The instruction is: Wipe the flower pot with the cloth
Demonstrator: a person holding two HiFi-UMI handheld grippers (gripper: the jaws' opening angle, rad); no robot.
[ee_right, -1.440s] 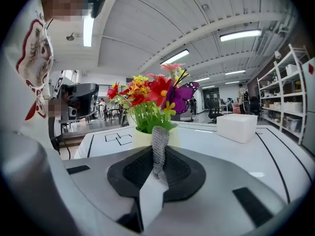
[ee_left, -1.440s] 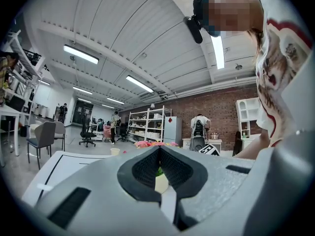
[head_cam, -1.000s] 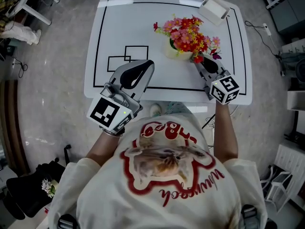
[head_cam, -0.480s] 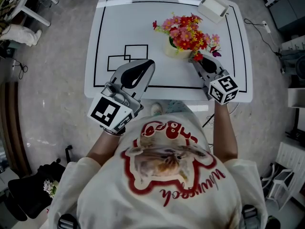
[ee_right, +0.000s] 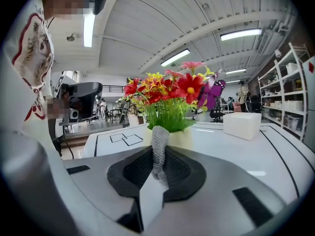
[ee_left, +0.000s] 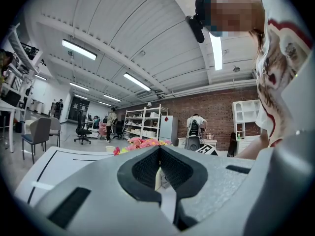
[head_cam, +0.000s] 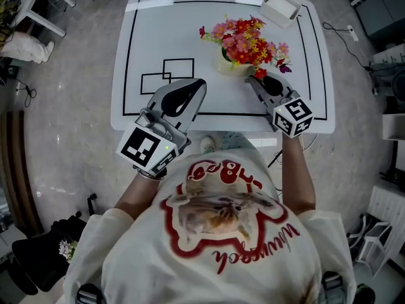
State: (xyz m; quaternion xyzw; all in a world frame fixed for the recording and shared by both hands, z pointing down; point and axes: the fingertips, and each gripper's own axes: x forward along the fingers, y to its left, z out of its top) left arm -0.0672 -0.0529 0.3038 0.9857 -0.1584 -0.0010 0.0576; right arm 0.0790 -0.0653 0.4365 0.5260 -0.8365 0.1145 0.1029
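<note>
I hold the right tongs [head_cam: 254, 80] clamped on the cloth [ee_right: 159, 149], a grey knitted strip that stands up from between the 2 pads. Their tip sits just beside the flower pot [head_cam: 225, 64], on its near right side under the blooms. I cannot tell whether the cloth touches the pot.

The flower pot is cream and upright, filled with red, pink and yellow flowers [head_cam: 243, 40]. It stands on the far right part of the white desk [head_cam: 152, 30], inside the black border line.

The left tongs [head_cam: 197, 85] hover over the desk's near edge, well apart from the pot. Their pads are together at the tip with nothing gripped.

A white box [head_cam: 280, 8] lies at the far right corner. 2 overlapping black rectangles [head_cam: 168, 75] are drawn left of the pot.
</note>
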